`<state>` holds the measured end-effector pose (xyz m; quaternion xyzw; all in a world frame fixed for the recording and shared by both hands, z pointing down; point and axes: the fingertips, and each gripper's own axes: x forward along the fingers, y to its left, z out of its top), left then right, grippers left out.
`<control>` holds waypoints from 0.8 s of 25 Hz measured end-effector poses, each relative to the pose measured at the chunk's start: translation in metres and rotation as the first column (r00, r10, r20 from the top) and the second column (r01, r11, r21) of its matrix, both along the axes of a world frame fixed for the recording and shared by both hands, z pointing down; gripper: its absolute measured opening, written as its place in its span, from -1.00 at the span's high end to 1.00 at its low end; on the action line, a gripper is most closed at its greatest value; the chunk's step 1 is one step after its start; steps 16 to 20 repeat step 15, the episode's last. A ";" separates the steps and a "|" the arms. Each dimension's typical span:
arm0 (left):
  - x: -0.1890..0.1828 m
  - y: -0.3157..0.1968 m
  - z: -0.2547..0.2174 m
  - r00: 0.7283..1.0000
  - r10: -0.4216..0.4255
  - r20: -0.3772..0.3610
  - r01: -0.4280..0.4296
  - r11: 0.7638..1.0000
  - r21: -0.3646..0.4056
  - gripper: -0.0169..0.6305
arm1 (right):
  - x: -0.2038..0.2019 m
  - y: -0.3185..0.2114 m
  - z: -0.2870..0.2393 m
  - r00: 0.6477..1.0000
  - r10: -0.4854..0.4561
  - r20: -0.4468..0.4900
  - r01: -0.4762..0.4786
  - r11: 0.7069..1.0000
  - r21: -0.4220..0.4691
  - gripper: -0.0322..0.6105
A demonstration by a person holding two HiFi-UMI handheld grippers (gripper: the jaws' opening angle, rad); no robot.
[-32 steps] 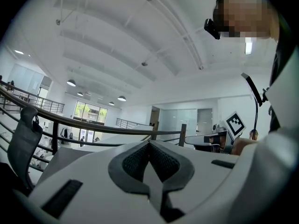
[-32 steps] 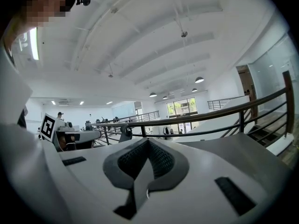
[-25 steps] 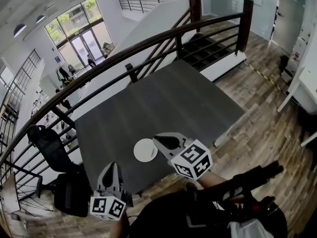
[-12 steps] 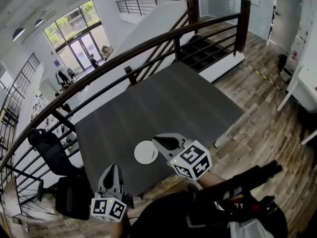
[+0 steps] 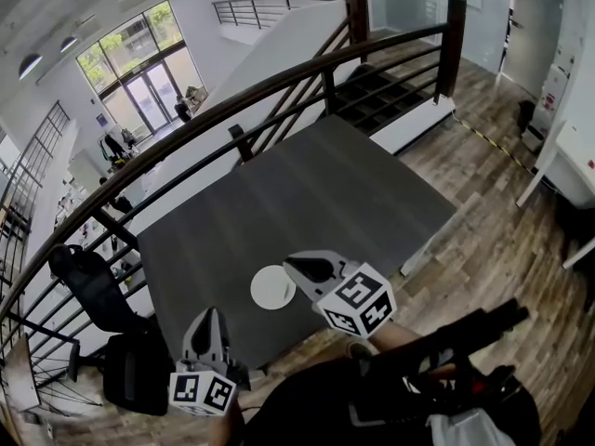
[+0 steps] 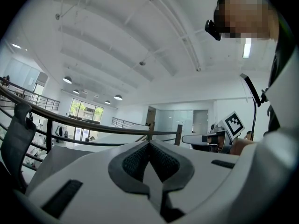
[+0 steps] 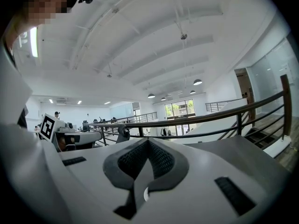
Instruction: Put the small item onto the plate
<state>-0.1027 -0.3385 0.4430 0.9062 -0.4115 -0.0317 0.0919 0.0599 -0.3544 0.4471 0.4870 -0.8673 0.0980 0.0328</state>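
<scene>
A round white plate [image 5: 271, 288] lies near the front edge of the dark grey table [image 5: 307, 203], and its face looks bare. No small item shows in any view. My right gripper [image 5: 290, 266] hovers at the plate's right rim, shut, with its marker cube trailing toward me. In the right gripper view its pads [image 7: 140, 158] meet with nothing visibly gripped, though a tiny white spot shows low in the seam. My left gripper [image 5: 210, 312] sits lower left, off the table's front edge, shut. Its pads [image 6: 163, 160] meet with nothing between them.
A dark curved railing [image 5: 279, 82] runs behind the table, with a staircase [image 5: 390, 86] at the back right. A black office chair [image 5: 88, 277] stands to the left. Wood flooring [image 5: 483, 221] lies right of the table. My dark clothing fills the bottom.
The head view has drifted slightly. Both grippers and the plate stay where they were.
</scene>
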 end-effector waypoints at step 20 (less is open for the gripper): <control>-0.002 -0.015 0.000 1.000 -0.014 0.008 0.014 1.000 -0.004 0.93 | 0.002 -0.012 -0.004 1.000 0.000 0.012 0.000 1.000 -0.002 0.89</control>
